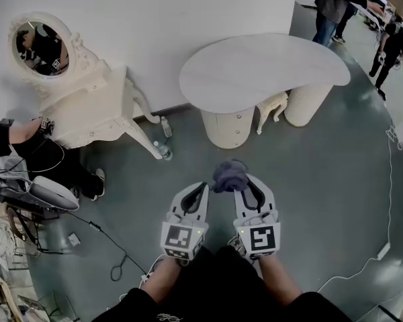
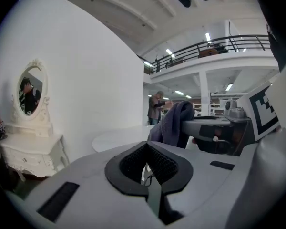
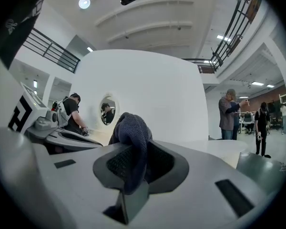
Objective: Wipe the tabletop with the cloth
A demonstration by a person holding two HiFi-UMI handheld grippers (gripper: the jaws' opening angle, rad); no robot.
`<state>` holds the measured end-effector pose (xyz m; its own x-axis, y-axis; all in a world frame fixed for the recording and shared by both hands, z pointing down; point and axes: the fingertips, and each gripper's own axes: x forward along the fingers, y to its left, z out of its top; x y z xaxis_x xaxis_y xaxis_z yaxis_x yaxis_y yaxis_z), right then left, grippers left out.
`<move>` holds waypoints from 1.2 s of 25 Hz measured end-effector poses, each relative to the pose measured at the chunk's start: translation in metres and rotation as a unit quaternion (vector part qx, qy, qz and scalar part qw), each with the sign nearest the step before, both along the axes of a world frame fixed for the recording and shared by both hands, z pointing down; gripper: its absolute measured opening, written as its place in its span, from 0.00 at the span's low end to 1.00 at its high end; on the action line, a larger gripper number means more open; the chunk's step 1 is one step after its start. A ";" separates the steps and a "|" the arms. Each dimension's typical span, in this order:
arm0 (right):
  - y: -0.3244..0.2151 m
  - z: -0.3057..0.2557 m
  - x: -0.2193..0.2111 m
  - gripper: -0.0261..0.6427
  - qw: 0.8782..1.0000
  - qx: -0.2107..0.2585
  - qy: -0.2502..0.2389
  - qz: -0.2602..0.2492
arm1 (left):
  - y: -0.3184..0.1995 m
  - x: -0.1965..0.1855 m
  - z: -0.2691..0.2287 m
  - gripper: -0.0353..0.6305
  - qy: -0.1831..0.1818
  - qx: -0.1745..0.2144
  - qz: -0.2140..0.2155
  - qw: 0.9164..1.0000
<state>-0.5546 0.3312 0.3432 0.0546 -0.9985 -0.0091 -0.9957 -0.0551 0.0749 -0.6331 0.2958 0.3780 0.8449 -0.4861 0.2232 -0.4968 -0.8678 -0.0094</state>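
Note:
A dark blue cloth (image 1: 230,175) hangs bunched from the tips of my right gripper (image 1: 246,181), which is shut on it. In the right gripper view the cloth (image 3: 132,137) drapes over and between the black pads of that gripper (image 3: 133,165). My left gripper (image 1: 201,186) is held close beside it on the left, shut with nothing in it; its pads (image 2: 155,162) meet in the left gripper view, where the cloth (image 2: 174,123) shows to the right. Both grippers are held over the floor. The white kidney-shaped table (image 1: 262,69) stands ahead of them, its top bare.
A white carved dresser with an oval mirror (image 1: 67,92) stands against the wall at left. A person (image 1: 47,159) crouches beside it. Bottles (image 1: 164,129) and cables (image 1: 114,253) lie on the grey floor. Other people (image 1: 336,5) stand at the far right.

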 end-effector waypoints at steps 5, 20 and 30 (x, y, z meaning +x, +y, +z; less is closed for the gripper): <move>-0.029 0.001 0.025 0.13 1.000 -0.006 -0.006 -0.010 | -0.029 0.021 0.002 0.06 -0.007 0.000 -0.012 1.000; -0.231 -0.007 0.101 0.13 0.997 -0.052 0.057 -0.011 | -0.257 0.105 0.007 0.06 0.019 0.005 -0.009 1.000; -0.354 -0.017 0.123 0.13 0.994 -0.086 0.051 -0.036 | -0.362 0.141 0.002 0.06 0.032 -0.013 -0.004 0.999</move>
